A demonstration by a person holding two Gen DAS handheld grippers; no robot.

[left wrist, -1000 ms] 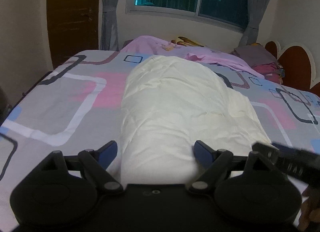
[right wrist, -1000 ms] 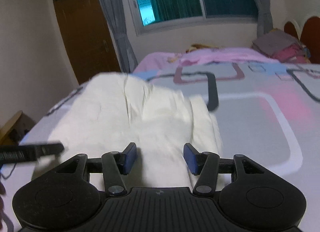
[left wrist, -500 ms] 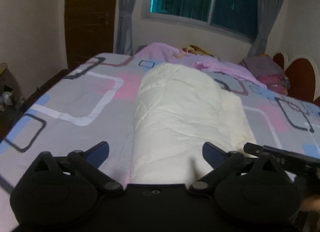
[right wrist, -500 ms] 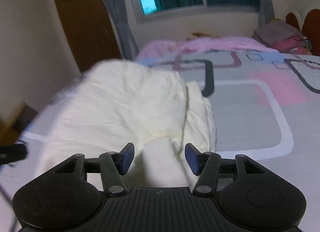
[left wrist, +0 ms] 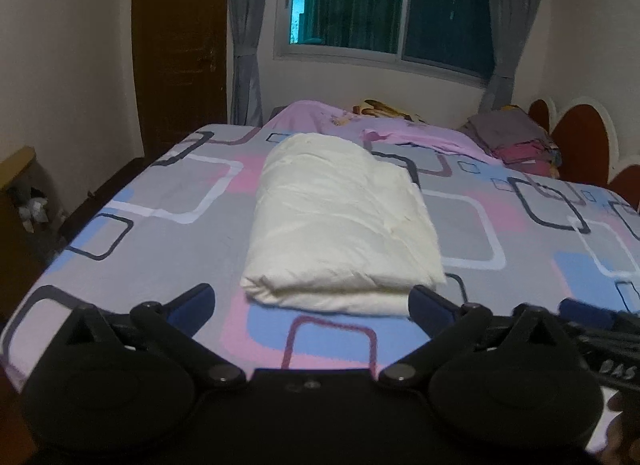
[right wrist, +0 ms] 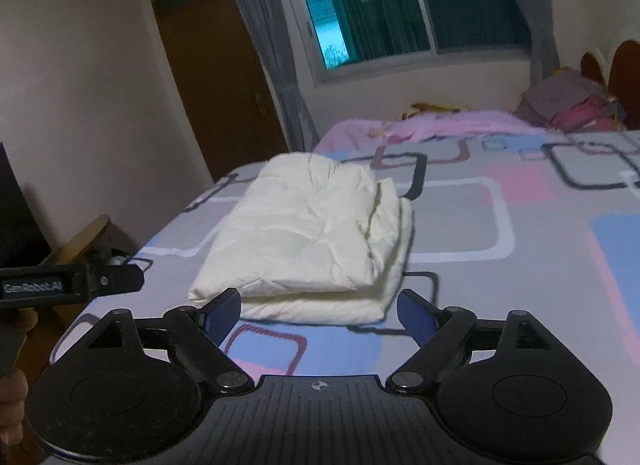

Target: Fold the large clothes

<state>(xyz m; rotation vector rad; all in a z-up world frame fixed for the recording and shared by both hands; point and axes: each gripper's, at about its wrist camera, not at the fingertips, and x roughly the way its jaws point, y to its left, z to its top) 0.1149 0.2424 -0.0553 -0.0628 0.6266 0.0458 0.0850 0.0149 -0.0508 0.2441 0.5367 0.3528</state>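
Cream-white garment, large, padded-looking, wrinkled surface. Already folded into a thick, roughly rectangular bundle, several layers stacked; layered edges show at near end and along the right side. Lies flat on the bed, on a sheet with grey, pink and blue rounded-square print, long axis running away from the cameras towards the window side. Nearer the bed's left edge than its right. Nothing touches it; no cloth hangs loose.

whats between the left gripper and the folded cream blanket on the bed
Only a bare strip of the patterned grey, pink and blue bedsheet separates the open left gripper from the folded cream blanket, as the left wrist view shows.
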